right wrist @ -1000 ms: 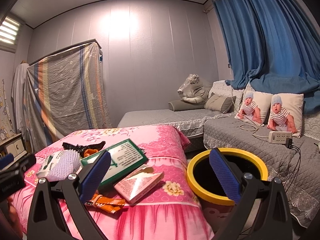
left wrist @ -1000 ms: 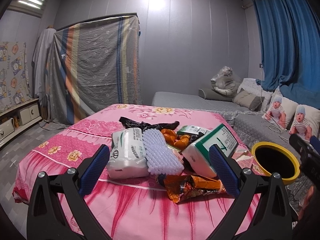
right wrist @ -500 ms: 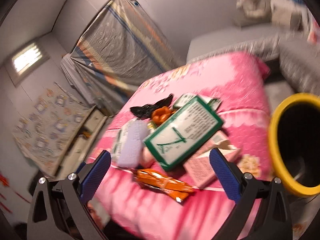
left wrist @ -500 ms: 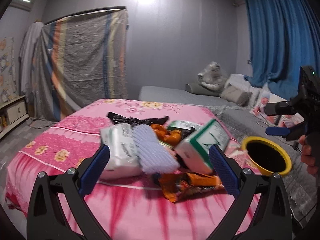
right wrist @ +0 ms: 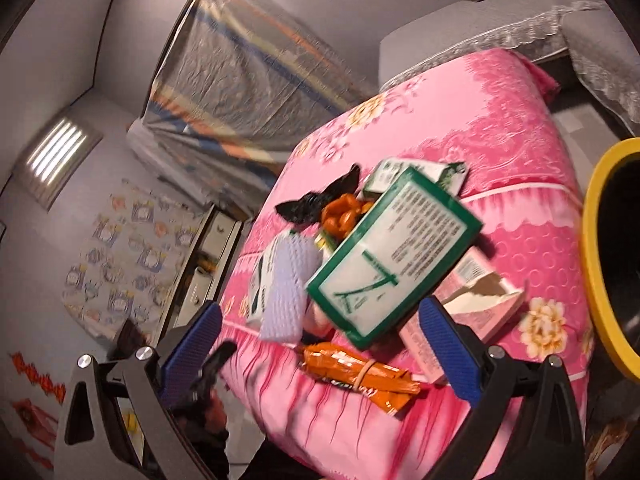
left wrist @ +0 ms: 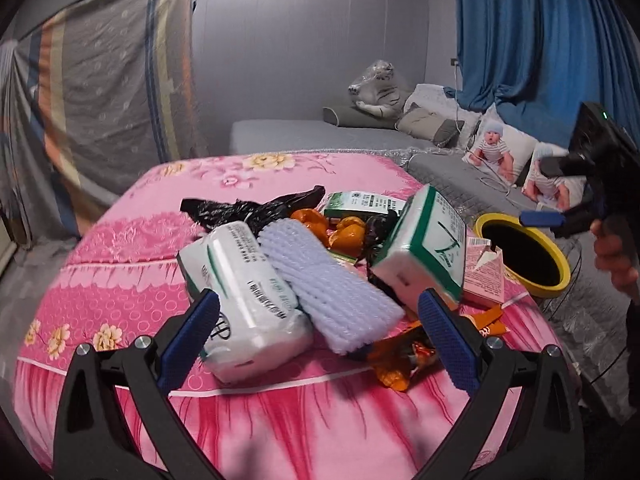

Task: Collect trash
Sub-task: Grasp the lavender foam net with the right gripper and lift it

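Observation:
A heap of trash lies on the pink bed (left wrist: pixel 132 248): a white tissue pack (left wrist: pixel 244 300), a lavender foam sleeve (left wrist: pixel 332 292), a green-and-white pack (left wrist: pixel 428 248) (right wrist: pixel 388 256), a torn pink carton (left wrist: pixel 482 272) (right wrist: pixel 468 312), an orange wrapper (left wrist: pixel 404 356) (right wrist: pixel 356 372), orange peels (left wrist: pixel 340 232) and a black bag (left wrist: pixel 248 208). My left gripper (left wrist: pixel 320 340) is open just short of the tissue pack and foam sleeve. Tilted over the heap, my right gripper (right wrist: pixel 320 348) is open and holds nothing. A yellow-rimmed bin (left wrist: pixel 524 252) (right wrist: pixel 596 264) stands at the bed's right side.
A grey sofa (left wrist: pixel 304 136) with cushions, baby-print pillows (left wrist: pixel 500 152) and a plush toy (left wrist: pixel 376 88) runs behind and to the right. Blue curtains (left wrist: pixel 540 32) hang at the right. A cloth-covered rack (left wrist: pixel 108 92) stands at the left. A hand (left wrist: pixel 616 256) holds the right gripper.
The left gripper has moved closer to the heap and turned slightly right. The right gripper has swung left from the bin, tilted, and now looks down on the trash.

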### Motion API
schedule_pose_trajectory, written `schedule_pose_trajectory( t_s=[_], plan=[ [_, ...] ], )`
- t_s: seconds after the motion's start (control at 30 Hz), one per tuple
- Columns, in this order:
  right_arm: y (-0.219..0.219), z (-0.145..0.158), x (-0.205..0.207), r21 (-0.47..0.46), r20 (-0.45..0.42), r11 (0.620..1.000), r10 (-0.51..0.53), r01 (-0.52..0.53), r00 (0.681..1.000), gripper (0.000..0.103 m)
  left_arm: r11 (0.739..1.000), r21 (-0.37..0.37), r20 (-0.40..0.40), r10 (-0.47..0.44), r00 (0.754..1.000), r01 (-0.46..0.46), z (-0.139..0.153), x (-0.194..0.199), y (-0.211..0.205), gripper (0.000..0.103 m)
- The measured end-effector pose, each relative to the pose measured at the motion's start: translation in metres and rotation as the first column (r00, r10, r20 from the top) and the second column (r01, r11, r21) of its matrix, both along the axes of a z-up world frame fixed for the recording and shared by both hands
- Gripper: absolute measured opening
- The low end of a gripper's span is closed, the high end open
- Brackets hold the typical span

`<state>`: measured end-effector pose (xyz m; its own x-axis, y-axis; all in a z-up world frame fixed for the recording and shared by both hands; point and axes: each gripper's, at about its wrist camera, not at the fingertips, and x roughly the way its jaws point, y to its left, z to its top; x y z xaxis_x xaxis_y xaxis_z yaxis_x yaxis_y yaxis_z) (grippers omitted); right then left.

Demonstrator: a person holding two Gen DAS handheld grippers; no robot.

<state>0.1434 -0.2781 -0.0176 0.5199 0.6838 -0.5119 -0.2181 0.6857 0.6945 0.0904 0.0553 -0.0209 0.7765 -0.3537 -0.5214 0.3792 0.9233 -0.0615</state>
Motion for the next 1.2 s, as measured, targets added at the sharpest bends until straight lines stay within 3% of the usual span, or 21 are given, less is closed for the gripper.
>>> schedule_pose_trajectory(
  t_s=[0.3,0.4,0.57,0.7,0.73,0.9,1.03,1.2],
  plan=[
    [0.024,0.008,0.0,-0.045,0.078,0.994,0.107,-0.104,0.991,0.095,0.997,0.008,-0.07,0.079,0.994,-0.078,-0.019,0.017,0.045,0.095],
    [0.057,0.013,0.004,-0.074,0.082,0.977,0.207,-0.201,0.975,0.095,0.987,-0.02,-0.029,0.157,0.987,-0.157,-0.02,0.009,0.061,0.095],
    [0.133,0.024,0.036,-0.101,0.002,0.922,0.375,-0.373,0.927,0.095,0.968,-0.104,-0.002,0.231,0.973,-0.23,-0.018,-0.007,0.079,0.095],
    [0.179,0.007,0.075,-0.186,-0.151,0.873,0.427,-0.45,0.891,0.093,0.96,-0.157,-0.019,0.23,0.973,-0.231,-0.018,-0.013,0.089,0.095],
    [0.184,-0.001,0.085,-0.202,-0.2,0.862,0.428,-0.465,0.881,0.085,0.959,-0.16,-0.011,0.234,0.972,-0.232,-0.018,-0.016,0.091,0.095],
    [0.193,-0.028,0.106,-0.269,-0.299,0.836,0.399,-0.478,0.867,0.076,0.961,-0.13,0.025,0.25,0.968,-0.245,-0.018,-0.024,0.094,0.095],
    [0.196,-0.041,0.108,-0.295,-0.318,0.827,0.386,-0.478,0.866,0.076,0.957,-0.095,0.02,0.276,0.961,-0.273,-0.022,-0.019,0.095,0.095],
    [0.202,-0.04,0.106,-0.344,-0.32,0.805,0.383,-0.483,0.866,0.074,0.957,-0.142,-0.053,0.247,0.967,-0.253,-0.027,-0.012,0.099,0.095]
  ],
)
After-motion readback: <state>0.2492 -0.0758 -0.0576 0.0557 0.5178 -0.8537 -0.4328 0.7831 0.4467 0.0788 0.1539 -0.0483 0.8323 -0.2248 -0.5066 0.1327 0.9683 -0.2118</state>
